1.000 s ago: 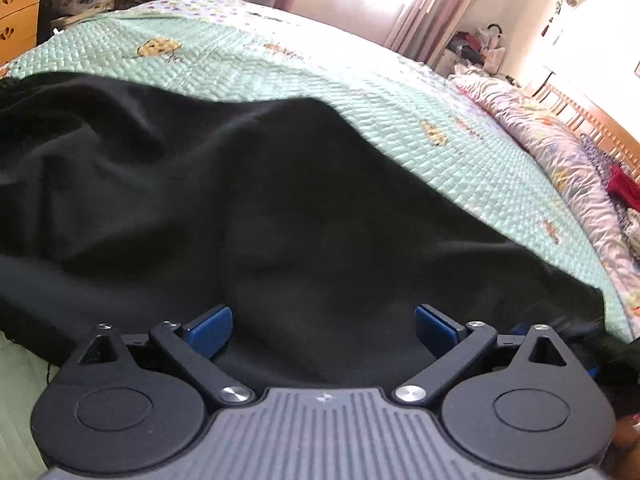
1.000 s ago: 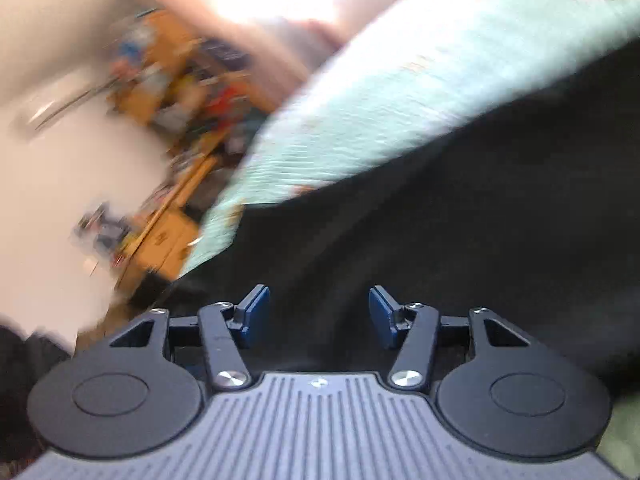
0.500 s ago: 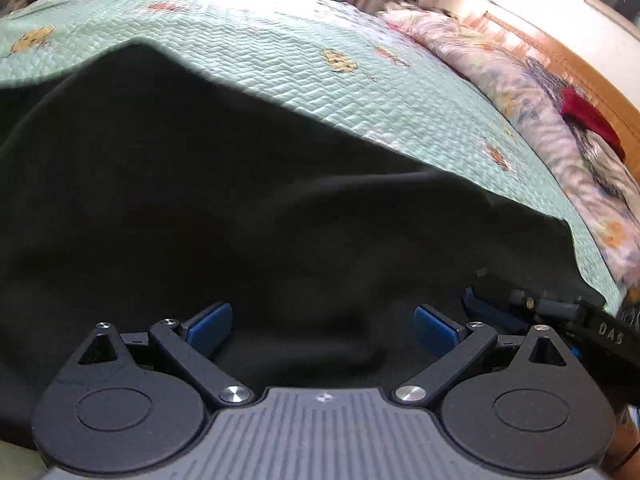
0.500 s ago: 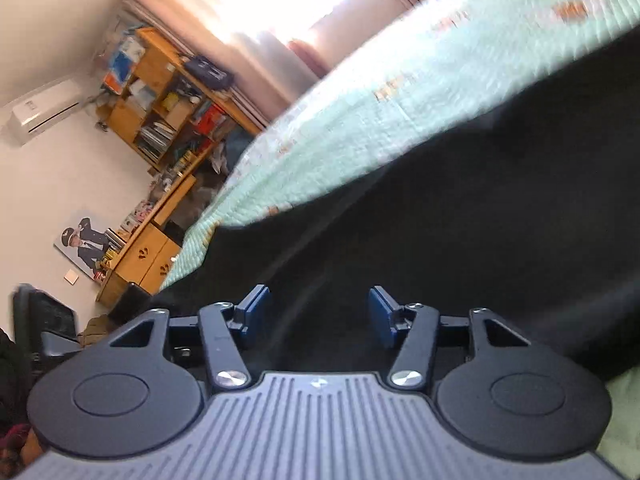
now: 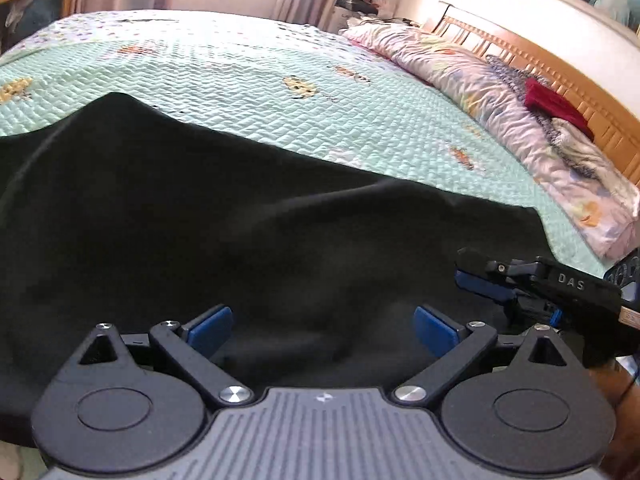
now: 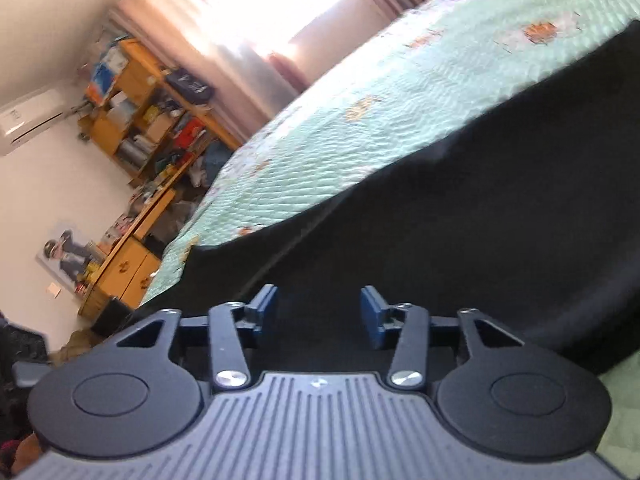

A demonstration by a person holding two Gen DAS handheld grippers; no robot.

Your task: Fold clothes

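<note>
Covering the near part of the green quilted bedspread [image 5: 280,80], the black garment [image 5: 240,232] lies spread from the nine o'clock edge across to about three o'clock in the left wrist view. Left gripper [image 5: 322,326] sits at six o'clock over the cloth, jaws wide apart, nothing pinched between the blue pads [image 5: 210,326]. Right gripper [image 5: 480,284] enters at three o'clock, low over the garment's right edge. A floral duvet [image 5: 500,100] runs along the wooden headboard [image 5: 580,92] at two o'clock. From the right wrist view, its jaws stand apart and are closing, only flat cloth below. Wooden shelves [image 6: 136,120] stand at ten o'clock.
</note>
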